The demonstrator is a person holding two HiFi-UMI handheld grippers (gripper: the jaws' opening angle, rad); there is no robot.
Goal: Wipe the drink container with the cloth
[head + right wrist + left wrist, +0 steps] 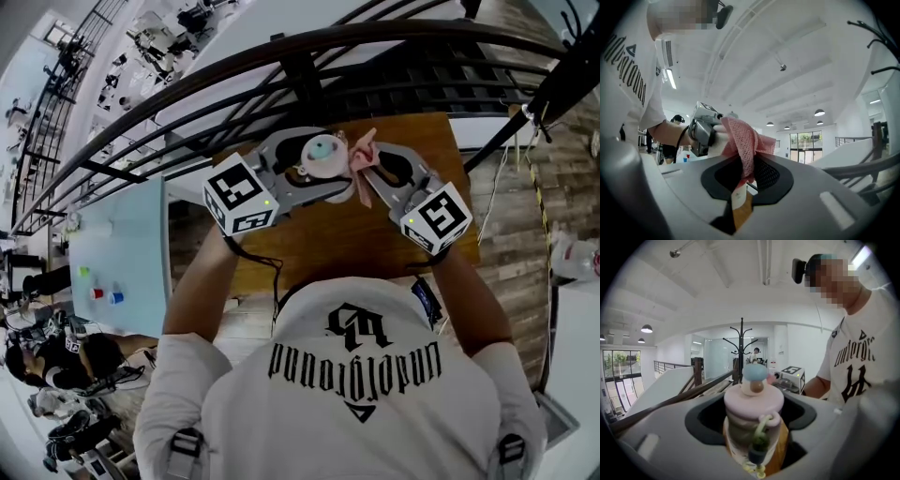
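We hold the left claw (328,161) with its jaws wide apart and clamped on the body of the drink bottle (753,401), near the far edge of the wooden bench (328,244). The grip is low on the body, so the pink lid (753,399) and the upper part are free for wiping. We cannot tell if the bottle stands on the bench or hangs a little above it.

The right claw (740,197) has its jaws together on the pink mesh cloth (743,136). A loose bunch stands out past the tips, and we judge this soft part is meant to do the rubbing, not the hard jaws. The two claws point at each other, and the cloth is just beside the lid on its right side. Real contact we cannot confirm. The wiping seems to be at its beginning.
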